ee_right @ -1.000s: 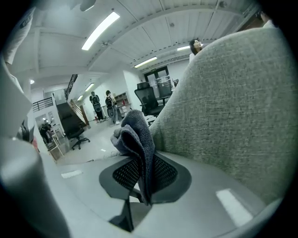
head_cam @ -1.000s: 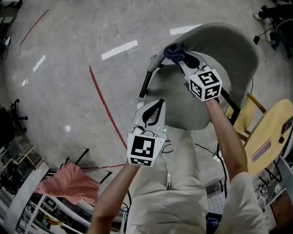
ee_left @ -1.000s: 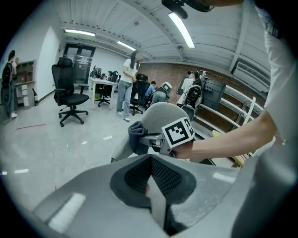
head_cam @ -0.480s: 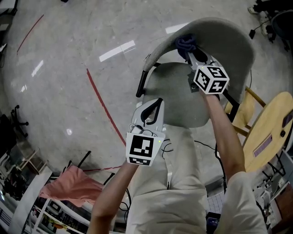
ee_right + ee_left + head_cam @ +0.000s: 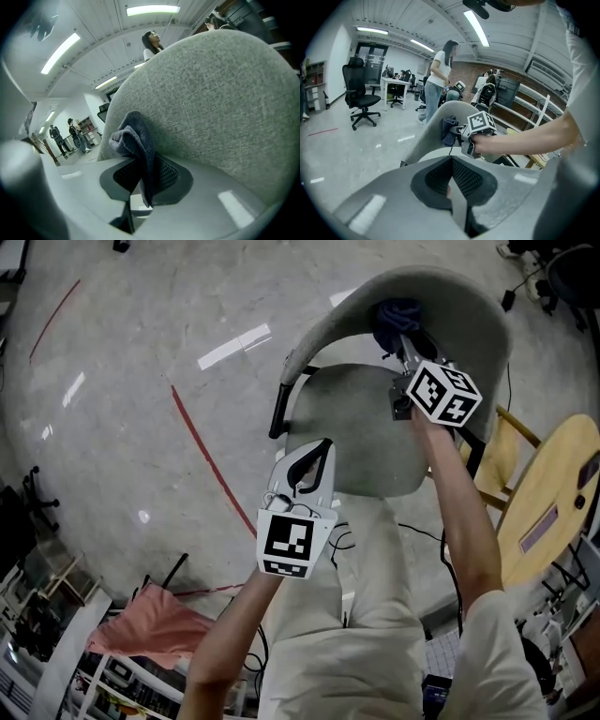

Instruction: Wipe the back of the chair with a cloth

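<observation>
Against the chair back (image 5: 473,320), right claw (image 5: 400,334) clenching dark cloth (image 5: 394,315), left claw (image 5: 323,448) clenched empty.

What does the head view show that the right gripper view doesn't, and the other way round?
Head view only: the left hand-held gripper, a pink cloth and a round wooden table. Right gripper view only: ceiling lights and people standing far off. Both: the dark blue cloth clamped in the right hand-held gripper, against the grey chair back.
</observation>
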### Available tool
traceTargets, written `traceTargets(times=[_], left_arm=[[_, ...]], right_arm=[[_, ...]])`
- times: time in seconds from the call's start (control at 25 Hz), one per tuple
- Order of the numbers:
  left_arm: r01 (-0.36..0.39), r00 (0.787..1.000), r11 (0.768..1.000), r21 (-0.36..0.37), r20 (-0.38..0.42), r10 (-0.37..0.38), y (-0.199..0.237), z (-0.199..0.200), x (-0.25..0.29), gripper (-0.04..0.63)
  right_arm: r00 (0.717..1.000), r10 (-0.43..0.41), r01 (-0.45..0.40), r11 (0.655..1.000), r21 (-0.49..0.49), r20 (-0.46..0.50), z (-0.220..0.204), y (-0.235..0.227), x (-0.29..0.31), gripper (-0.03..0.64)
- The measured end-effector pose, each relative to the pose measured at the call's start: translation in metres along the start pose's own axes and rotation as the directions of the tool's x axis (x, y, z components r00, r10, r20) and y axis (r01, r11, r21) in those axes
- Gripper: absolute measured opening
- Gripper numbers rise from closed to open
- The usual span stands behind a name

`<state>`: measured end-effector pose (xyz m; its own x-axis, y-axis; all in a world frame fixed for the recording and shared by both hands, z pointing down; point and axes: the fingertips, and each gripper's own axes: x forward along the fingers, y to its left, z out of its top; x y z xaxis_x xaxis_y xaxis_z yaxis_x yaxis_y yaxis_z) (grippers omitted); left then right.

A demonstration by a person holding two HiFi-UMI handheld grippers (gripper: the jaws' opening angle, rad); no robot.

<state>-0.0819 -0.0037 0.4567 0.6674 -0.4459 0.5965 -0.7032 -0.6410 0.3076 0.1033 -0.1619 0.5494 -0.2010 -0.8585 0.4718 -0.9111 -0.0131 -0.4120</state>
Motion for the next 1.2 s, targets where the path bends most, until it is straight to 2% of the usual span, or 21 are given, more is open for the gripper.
traceTargets(times=[0.28, 0.64, 0.76, 0.92, 1.2], left_arm=[[0.015, 1.000, 1.000, 0.019, -0.015, -0.015, -0.006, -0.004, 0.003, 0.000], [0.034, 0.999, 0.999, 0.033, -0.015, -0.034, -0.020, -0.002, 0.005, 0.000], [0.042, 0.999, 0.998, 0.038, -0.017, -0.041, -0.023, -0.002, 0.007, 0.000], [0.057, 0.998, 0.997, 0.047, -0.023, -0.056, -0.030, -0.003, 0.009, 0.000], [0.078, 0.997, 0.995, 0.061, -0.026, -0.077, -0.035, -0.002, 0.011, 0.000]], right_arm=[[0.995, -0.084, 0.077, 0.991, 0.111, 0.056, 0.011, -0.033, -0.020, 0.069], [0.976, -0.201, 0.183, 0.966, 0.185, 0.086, 0.017, -0.067, -0.047, 0.071], [0.959, -0.267, 0.241, 0.944, 0.223, 0.092, 0.017, -0.080, -0.056, 0.071], [0.924, -0.367, 0.340, 0.916, 0.210, 0.105, 0.019, -0.094, -0.076, 0.070], [0.872, -0.476, 0.427, 0.855, 0.295, 0.117, 0.018, -0.113, -0.103, 0.070]])
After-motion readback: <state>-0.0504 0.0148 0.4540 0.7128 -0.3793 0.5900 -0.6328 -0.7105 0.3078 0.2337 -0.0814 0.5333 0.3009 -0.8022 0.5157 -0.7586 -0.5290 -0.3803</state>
